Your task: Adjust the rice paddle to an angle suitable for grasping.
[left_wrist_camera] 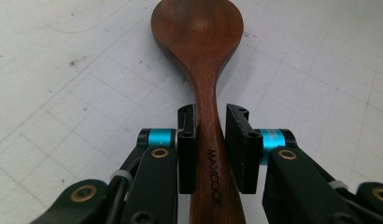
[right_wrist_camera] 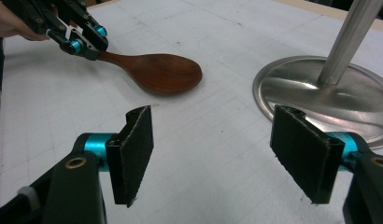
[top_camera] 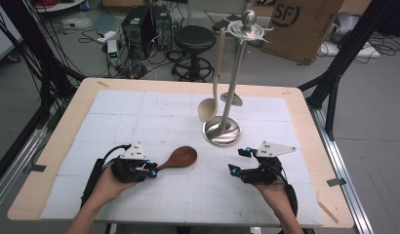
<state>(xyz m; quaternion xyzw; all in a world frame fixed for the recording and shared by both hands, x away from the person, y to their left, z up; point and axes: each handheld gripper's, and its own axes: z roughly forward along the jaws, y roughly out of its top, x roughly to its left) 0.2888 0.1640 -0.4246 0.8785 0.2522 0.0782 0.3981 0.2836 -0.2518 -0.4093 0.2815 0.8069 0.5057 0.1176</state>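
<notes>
— Two tools over the desk (top_camera: 51, 161), one in each hand. What has the left tool (top_camera: 153, 170) got?

— It is clenched on the handle of a dark wooden spoon (top_camera: 181, 157). In the left gripper view the handle runs up between the two jaws, the left tool (left_wrist_camera: 211, 140) pressed to both its sides, and the lettering MAXCOOK reads along the wood just below the grip

— And where does the spoon lie?

— On the white gridded mat, left of the desk's middle and near the front edge. Its bowl points away from the left hand (top_camera: 106, 186), toward the centre. From the right gripper view the spoon (right_wrist_camera: 157, 72) has its bowl resting flat on the mat, and the left tool (right_wrist_camera: 87, 42) holds the handle's end at the upper left

— The right tool?

— Released. The right tool (top_camera: 239, 161) hangs just above the mat with nothing in it; its own view has the right tool (right_wrist_camera: 217, 154) with jaws wide apart and bare mat between the pads. It is well apart from the spoon

— Anything else standing there?

— A steel utensil stand (top_camera: 230, 92), its round base (right_wrist_camera: 292, 88) just beyond the right tool. A pale ladle (top_camera: 213, 87) hangs from the stand's top rim, its bowl near the base
</notes>
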